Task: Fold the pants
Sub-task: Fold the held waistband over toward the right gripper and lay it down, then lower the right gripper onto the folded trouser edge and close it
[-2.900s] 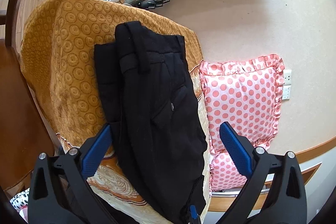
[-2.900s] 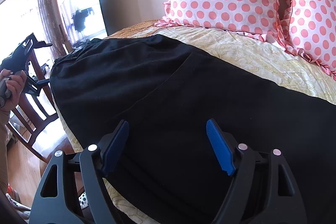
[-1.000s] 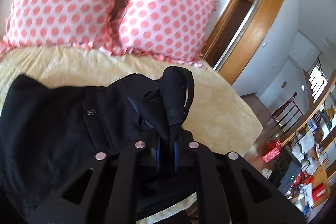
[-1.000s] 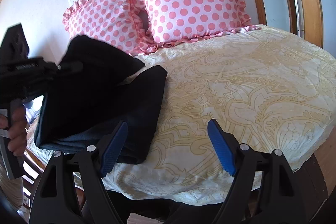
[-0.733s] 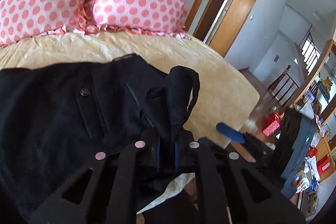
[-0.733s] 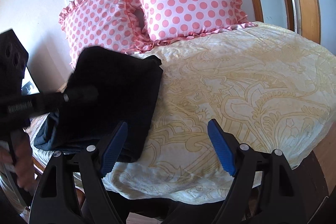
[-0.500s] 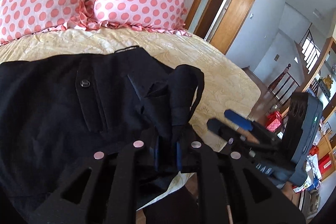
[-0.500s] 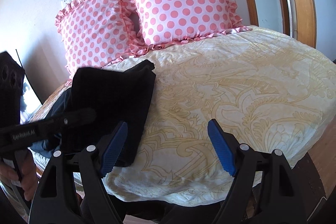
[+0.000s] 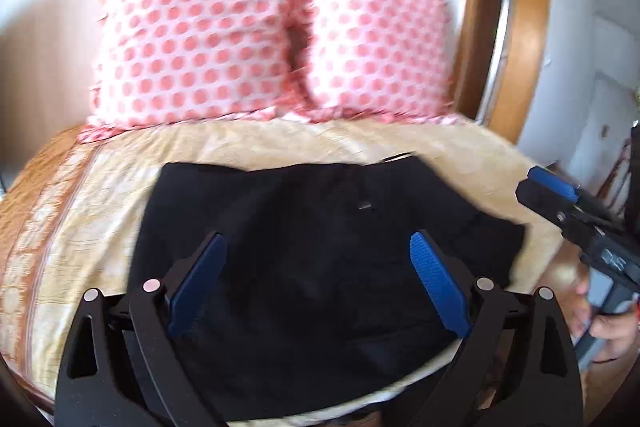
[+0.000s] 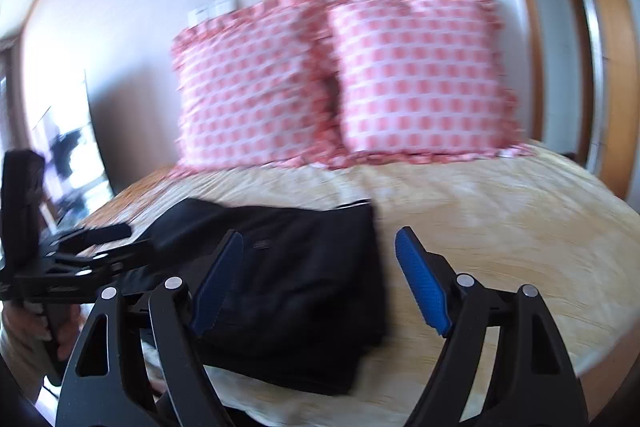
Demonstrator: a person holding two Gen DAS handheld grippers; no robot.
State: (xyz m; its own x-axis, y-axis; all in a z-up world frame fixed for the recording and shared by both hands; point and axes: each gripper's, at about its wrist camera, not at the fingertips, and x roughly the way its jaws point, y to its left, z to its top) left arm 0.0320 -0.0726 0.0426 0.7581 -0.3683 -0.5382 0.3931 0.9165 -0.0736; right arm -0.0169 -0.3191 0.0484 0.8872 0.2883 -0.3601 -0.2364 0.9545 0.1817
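The black pants point(image 9: 320, 251) lie folded in a flat rectangle on the yellow bedspread point(image 9: 100, 195), near the bed's front edge. My left gripper point(image 9: 318, 283) is open and empty, above the near part of the pants. My right gripper point(image 10: 318, 283) is open and empty, over the pants' right edge; the pants also show in the right wrist view point(image 10: 296, 283). The right gripper appears at the right of the left wrist view point(image 9: 548, 187); the left gripper appears at the left of the right wrist view point(image 10: 100, 239). Both views are motion-blurred.
Two pink polka-dot pillows point(image 9: 200, 39) point(image 9: 380, 47) lean against the wall at the head of the bed. A wooden door frame point(image 9: 520, 39) stands to the right. The bedspread point(image 10: 500, 227) stretches right of the pants. A dark screen point(image 10: 100, 131) stands at the left.
My left gripper has let go of the pants' waistband and opened, pulling back. The pants now lie flat and folded. The right gripper swung left toward the pants.
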